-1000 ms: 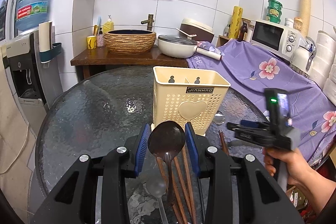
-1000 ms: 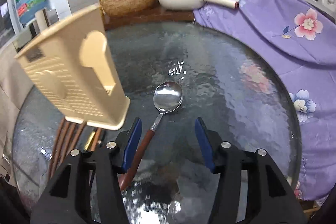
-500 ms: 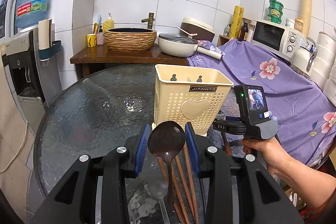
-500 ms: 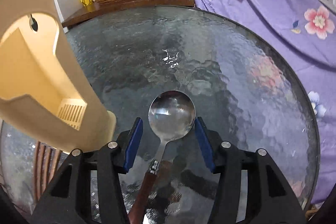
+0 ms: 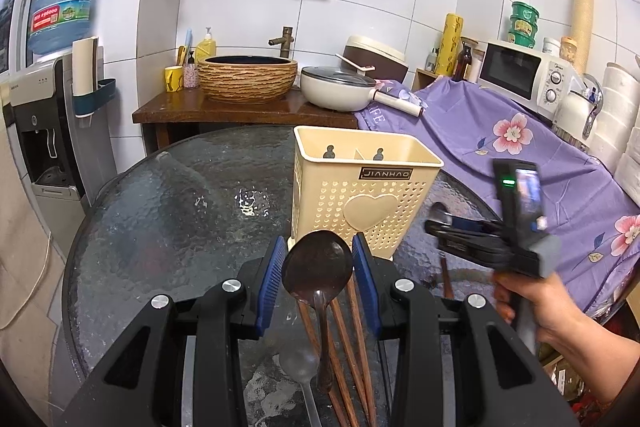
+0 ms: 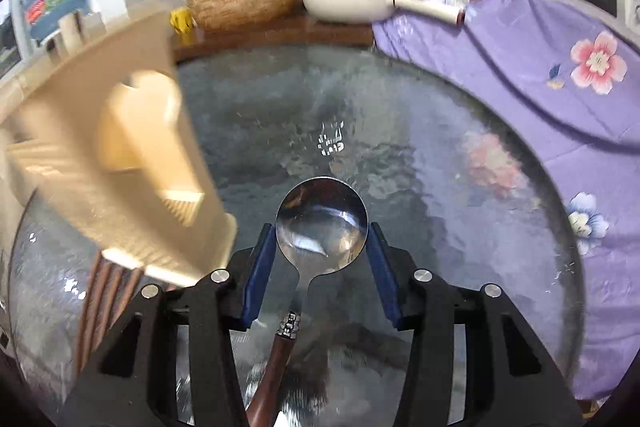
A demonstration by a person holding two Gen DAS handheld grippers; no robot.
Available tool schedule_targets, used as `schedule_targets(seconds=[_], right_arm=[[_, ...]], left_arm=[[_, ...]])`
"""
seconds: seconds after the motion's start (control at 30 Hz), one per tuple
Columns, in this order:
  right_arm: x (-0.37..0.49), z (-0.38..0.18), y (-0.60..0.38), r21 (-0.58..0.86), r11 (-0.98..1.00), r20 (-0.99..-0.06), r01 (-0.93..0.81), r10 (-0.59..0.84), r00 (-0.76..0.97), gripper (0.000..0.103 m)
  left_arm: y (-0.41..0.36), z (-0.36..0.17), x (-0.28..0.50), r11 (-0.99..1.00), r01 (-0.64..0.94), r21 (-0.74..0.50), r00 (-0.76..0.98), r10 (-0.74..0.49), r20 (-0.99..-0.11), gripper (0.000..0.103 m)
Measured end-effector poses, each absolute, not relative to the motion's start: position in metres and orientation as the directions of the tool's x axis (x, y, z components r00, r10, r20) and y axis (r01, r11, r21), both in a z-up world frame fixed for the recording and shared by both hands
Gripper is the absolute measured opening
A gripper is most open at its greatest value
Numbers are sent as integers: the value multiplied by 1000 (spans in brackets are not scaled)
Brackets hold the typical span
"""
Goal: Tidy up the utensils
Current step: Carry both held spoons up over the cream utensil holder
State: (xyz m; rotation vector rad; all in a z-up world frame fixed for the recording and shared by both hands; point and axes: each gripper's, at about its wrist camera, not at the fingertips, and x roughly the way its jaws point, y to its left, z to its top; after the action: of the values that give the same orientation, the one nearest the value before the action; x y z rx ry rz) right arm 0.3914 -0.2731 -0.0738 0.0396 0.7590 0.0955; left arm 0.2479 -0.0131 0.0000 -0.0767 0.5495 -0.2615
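In the left wrist view my left gripper [image 5: 319, 245] is shut on the bowl of a dark wooden spoon [image 5: 317, 269], whose handle hangs down over several brown chopsticks [image 5: 352, 347] on the glass table [image 5: 160, 227]. A cream perforated utensil holder [image 5: 360, 195] stands upright just beyond. In the right wrist view my right gripper [image 6: 321, 231] has its jaws closing, and both pads touch the bowl of a metal spoon [image 6: 322, 227] with a brown handle. The left wrist view shows that gripper [image 5: 436, 223] right of the holder, held by a hand. The holder [image 6: 120, 155] is blurred at the left.
A second metal spoon [image 5: 300, 363] lies on the table by the chopsticks [image 6: 108, 291]. A purple flowered cloth [image 6: 560, 87] borders the table at the right. Behind stand a wooden counter with a woven basin [image 5: 248, 79], a white pan [image 5: 340, 89] and a microwave [image 5: 520, 75].
My right gripper came forward over the metal spoon, its pads narrowed onto the bowl, and the view pulled back up from the table. The left gripper and wooden spoon stayed put.
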Motion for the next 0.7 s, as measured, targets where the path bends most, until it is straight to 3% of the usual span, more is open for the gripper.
schedule_targets(seconds=[0.5, 0.53, 0.57, 0.7], right_arm=[[278, -6, -262, 16, 976, -538, -218, 192, 820, 47], [275, -4, -261, 4, 976, -531, -216, 185, 827, 36], [274, -2, -259, -5, 975, -528, -224, 188, 828, 5], [276, -2, -255, -28, 972, -553, -233, 179, 814, 5]], left_arm=[[-15, 10, 239, 963, 229, -142, 830, -269, -489, 35], [-16, 10, 239, 964, 227, -137, 832, -265, -487, 35], [-17, 11, 239, 965, 227, -134, 833, -264, -486, 35], [-21, 14, 238, 963, 239, -128, 833, -271, -483, 35]])
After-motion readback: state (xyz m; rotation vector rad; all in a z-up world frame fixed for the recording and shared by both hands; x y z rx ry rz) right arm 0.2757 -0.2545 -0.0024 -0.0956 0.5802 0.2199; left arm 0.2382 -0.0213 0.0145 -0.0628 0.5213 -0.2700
